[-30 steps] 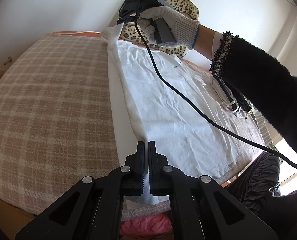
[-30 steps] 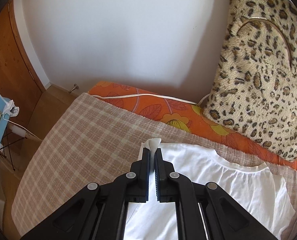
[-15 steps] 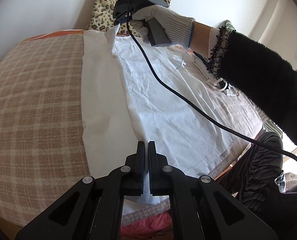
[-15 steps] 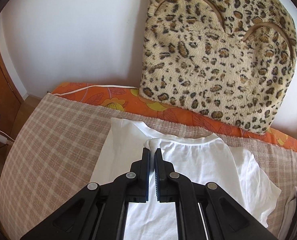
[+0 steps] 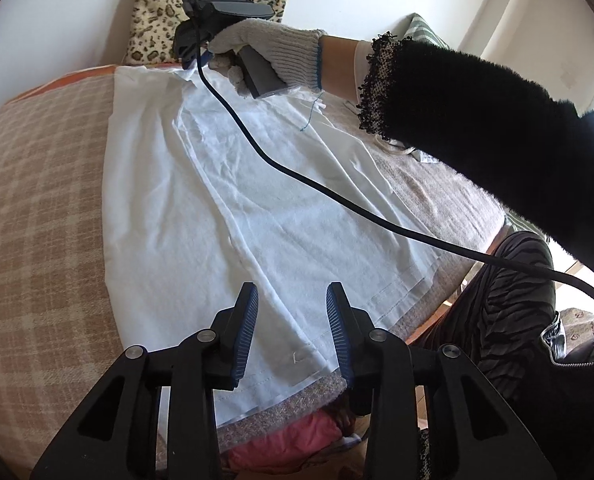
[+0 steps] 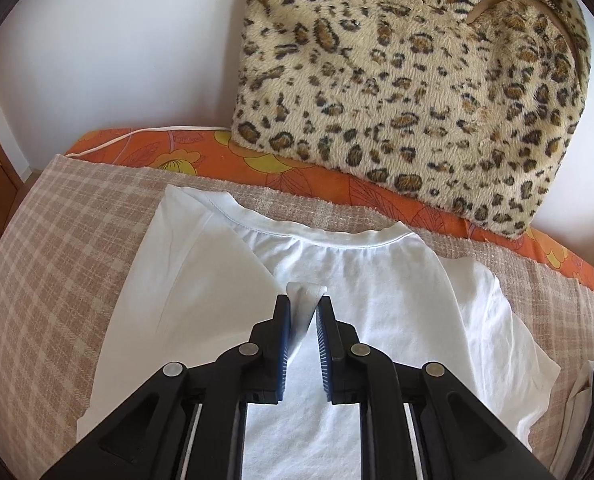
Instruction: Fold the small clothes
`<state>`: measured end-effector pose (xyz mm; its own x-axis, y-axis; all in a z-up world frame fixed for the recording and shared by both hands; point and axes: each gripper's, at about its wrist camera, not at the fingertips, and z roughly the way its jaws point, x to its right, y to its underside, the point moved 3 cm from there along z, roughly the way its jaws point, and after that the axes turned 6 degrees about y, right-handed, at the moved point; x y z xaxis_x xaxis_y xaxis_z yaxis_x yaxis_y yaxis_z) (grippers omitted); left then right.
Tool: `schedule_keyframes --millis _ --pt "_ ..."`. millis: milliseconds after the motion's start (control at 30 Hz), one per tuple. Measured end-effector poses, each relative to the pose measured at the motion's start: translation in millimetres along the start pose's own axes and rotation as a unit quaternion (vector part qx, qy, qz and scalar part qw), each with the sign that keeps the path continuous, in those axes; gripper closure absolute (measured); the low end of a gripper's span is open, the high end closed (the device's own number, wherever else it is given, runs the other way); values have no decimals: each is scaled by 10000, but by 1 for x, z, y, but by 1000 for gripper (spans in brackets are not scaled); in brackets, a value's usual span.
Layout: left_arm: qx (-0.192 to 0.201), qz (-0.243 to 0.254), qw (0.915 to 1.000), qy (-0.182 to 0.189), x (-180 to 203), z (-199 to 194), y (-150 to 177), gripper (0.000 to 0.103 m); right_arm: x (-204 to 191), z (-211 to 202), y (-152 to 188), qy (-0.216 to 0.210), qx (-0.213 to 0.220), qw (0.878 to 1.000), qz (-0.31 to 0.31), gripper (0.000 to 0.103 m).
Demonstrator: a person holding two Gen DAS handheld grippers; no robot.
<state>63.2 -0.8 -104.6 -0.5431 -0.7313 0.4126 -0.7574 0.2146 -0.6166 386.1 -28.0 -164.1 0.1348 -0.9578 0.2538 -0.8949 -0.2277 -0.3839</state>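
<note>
A white T-shirt (image 5: 281, 216) lies flat on the plaid-covered surface, its left side folded over onto the middle. My left gripper (image 5: 293, 300) is open just above the shirt's hem, holding nothing. In the right wrist view the shirt (image 6: 377, 288) shows its collar toward the wall. My right gripper (image 6: 303, 304) has its jaws slightly apart, and a corner of the folded fabric (image 6: 303, 300) still stands between them. The right gripper also shows in the left wrist view (image 5: 189, 56) at the shirt's collar end.
A leopard-print cushion (image 6: 417, 80) leans on the white wall behind an orange floral sheet (image 6: 217, 156). The plaid cover (image 5: 37, 208) spreads to the left. A black cable (image 5: 337, 196) trails across the shirt. The person's legs (image 5: 497, 320) are at the right edge.
Both grippers carried the shirt's left edge over to the right, laying the fold on the middle. Both then opened; the left has let go of the hem.
</note>
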Motion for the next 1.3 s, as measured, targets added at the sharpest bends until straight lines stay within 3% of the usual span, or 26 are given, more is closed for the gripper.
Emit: schedule_keyframes --millis 33,67,333,600,833,1067,1300 --pt "47 -72 10000 17 -3 -4 0 69 2 -1 2 179 37 9998 -55 74" --pt "103 -156 9998 8 -8 -8 -1 69 6 -1 3 267 59 9996 -77 74" --pt "602 -603 9953 -451 -39 -36 -6 69 59 -33 23 -187 289 9986 394 70" --pt "687 16 9942 -827 -20 -34 -13 69 120 -99 46 -783 554 9906 979 62" --pt "595 353 9937 -887 1 -21 -16 69 172 -137 91 -933 750 9838 1334 50" --pt "432 1140 9900 -709 54 8 -21 69 215 -156 137 -910 794 9825 1416 49" --pt "113 1615 9864 -273 105 48 -21 69 259 -168 169 -866 902 9797 1568 49"
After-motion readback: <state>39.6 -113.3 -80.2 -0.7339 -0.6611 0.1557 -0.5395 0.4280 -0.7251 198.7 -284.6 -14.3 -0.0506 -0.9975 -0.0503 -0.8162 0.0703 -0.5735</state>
